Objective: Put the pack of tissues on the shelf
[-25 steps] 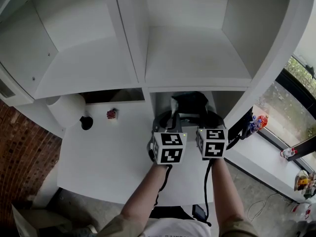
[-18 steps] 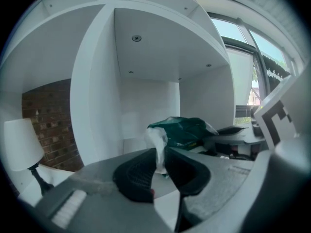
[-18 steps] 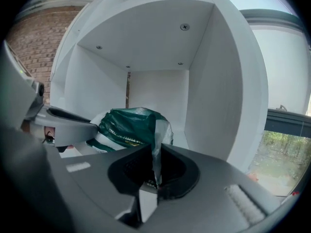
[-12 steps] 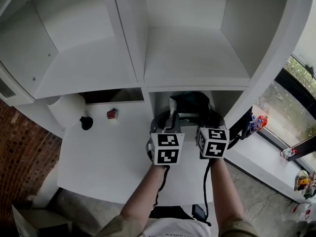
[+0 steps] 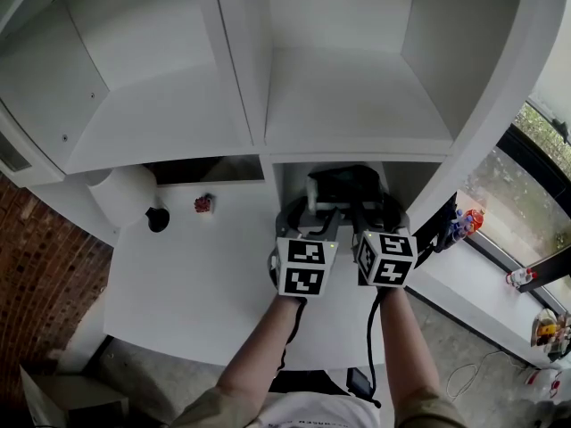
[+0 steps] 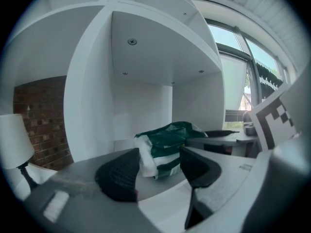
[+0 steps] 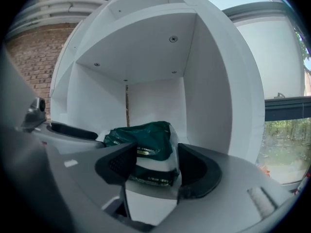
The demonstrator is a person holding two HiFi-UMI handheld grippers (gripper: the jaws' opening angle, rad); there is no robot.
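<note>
The pack of tissues (image 5: 344, 184), green and white in crinkled plastic, lies on the floor of the low shelf compartment (image 5: 406, 184) at table height. My two grippers are side by side just in front of it. The left gripper (image 5: 314, 214) has just been opening its jaws. In the left gripper view the pack (image 6: 167, 145) lies just beyond the left gripper (image 6: 158, 163), and neither pad touches it. The right gripper (image 5: 368, 212) has also just been opening. In the right gripper view the pack (image 7: 146, 144) shows between the spread jaws of the right gripper (image 7: 154, 163), with the pads off it.
The white shelf unit has empty compartments above (image 5: 357, 96) and to the upper left (image 5: 143, 114). A white lamp (image 5: 125, 194) and a small red thing (image 5: 204, 204) stand on the white table (image 5: 196, 283) to the left. A window sill with a colourful toy (image 5: 466, 221) lies to the right.
Both grippers' jaws have spread apart and let go of the pack, which stays in the low compartment. The hands have hardly shifted.
</note>
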